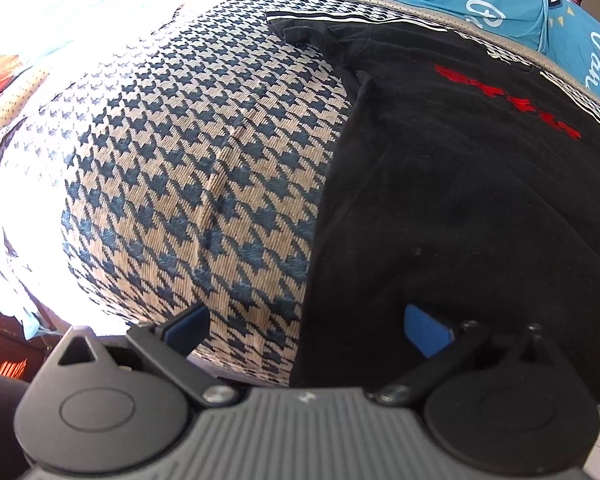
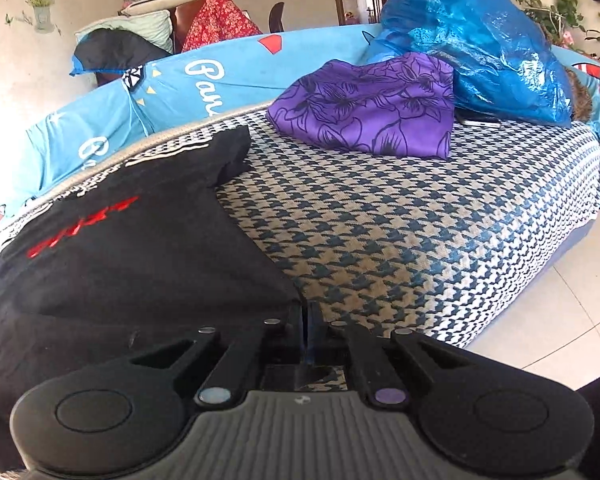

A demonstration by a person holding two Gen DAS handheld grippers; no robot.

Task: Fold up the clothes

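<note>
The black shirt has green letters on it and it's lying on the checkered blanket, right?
Not quite. The letters on the black shirt are red, not green; both wrist views show that. The rest holds: it lies on the checkered blanket.

The blue cover (image 2: 172, 92) bears white script starting "Pan"; the black shirt's (image 2: 140, 248) red lettering is unreadable.

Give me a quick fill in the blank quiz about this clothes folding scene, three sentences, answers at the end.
1. The lettering on the black shirt is ____.
2. The right gripper has its fingers ____ on the shirt's corner.
3. The garment with the flower print beside the blue plastic bag is ____.

Answers: red; shut; purple
</note>
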